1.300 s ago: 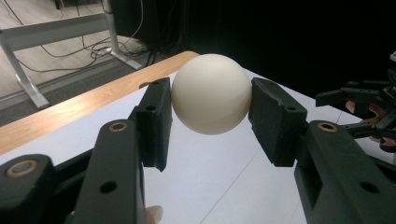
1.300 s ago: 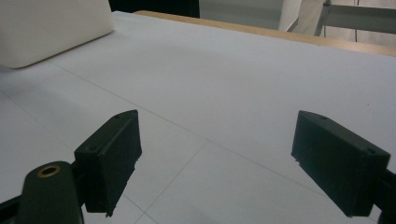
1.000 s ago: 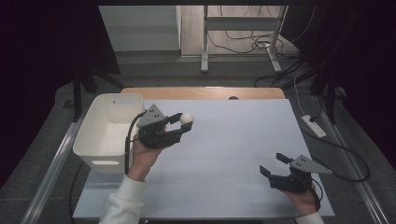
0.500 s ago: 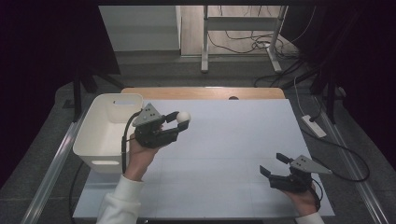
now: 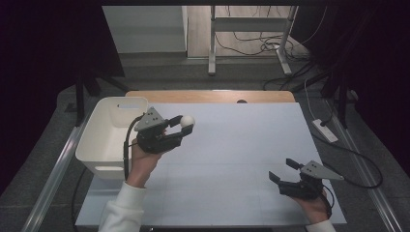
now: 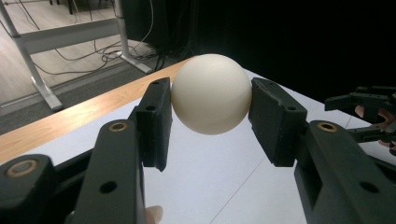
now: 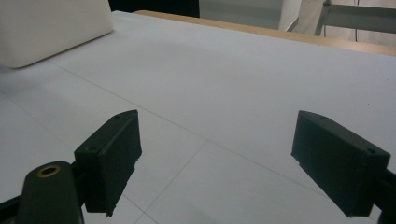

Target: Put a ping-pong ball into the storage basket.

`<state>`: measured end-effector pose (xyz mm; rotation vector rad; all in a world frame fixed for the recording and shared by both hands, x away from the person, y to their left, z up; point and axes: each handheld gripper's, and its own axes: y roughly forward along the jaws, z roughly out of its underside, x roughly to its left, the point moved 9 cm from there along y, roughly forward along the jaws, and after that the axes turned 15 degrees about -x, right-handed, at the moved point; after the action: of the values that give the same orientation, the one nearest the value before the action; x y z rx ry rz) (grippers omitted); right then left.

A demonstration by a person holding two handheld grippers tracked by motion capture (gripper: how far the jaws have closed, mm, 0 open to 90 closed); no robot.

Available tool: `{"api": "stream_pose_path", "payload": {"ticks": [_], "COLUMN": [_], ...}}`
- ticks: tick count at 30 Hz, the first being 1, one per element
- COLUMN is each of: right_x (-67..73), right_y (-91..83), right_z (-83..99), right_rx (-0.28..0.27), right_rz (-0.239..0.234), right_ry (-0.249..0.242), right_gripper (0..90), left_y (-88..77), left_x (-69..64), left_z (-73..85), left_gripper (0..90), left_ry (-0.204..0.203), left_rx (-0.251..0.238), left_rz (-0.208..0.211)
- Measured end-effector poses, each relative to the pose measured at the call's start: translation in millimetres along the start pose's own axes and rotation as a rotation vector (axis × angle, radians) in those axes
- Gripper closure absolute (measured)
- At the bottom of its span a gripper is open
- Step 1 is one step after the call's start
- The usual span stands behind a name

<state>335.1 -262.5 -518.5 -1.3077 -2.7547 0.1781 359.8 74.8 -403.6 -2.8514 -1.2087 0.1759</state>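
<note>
High view — one ball [image 5: 187,120], one bin [image 5: 110,133].

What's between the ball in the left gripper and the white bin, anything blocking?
Nothing visible. The left gripper holds the white ball above the table, just right of the white bin, whose top is open.

Left gripper [image 5: 180,126] raised, jaws clamped; right gripper [image 5: 284,170] low, jaws spread wide, forearms entering from below.
</note>
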Motion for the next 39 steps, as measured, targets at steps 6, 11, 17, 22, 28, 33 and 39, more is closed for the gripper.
{"api": "stream_pose_path", "payload": {"ticks": [6, 11, 17, 22, 28, 33, 39], "right_x": [0.1, 0.2, 0.1, -0.1, 0.2, 0.1, 0.2], "right_y": [0.2, 0.3, 0.4, -0.1, 0.4, 0.2, 0.2], "right_z": [0.1, 0.2, 0.3, 0.1, 0.1, 0.2, 0.1], "right_rx": [0.0, 0.001, 0.002, 0.002, 0.0, 0.003, 0.003], "right_rz": [0.0, 0.001, 0.001, 0.001, 0.0, 0.0, 0.001], "right_ry": [0.001, 0.001, 0.001, 0.001, 0.0, 0.0, 0.0], "right_gripper": [15.4, 15.4, 15.4, 15.4, 15.4, 15.4, 15.4], "left_y": [-0.9, -2.3, -3.8, -7.5, -13.7, -20.2, -28.7], "left_x": [0.6, 4.0, 6.5, 10.3, 17.5, 24.5, 32.4], "left_z": [1.5, 1.8, 1.6, -0.5, -2.1, -3.6, -5.2], "left_gripper": [50.6, 50.6, 50.6, 50.6, 50.6, 50.6, 50.6], "left_ry": [0.0, -0.005, 0.0, -0.003, -0.006, -0.01, -0.009], "left_rx": [0.003, 0.002, 0.006, -0.003, -0.009, -0.016, -0.019], "left_rz": [0.0, -0.009, -0.015, -0.028, -0.051, -0.074, -0.101]}}
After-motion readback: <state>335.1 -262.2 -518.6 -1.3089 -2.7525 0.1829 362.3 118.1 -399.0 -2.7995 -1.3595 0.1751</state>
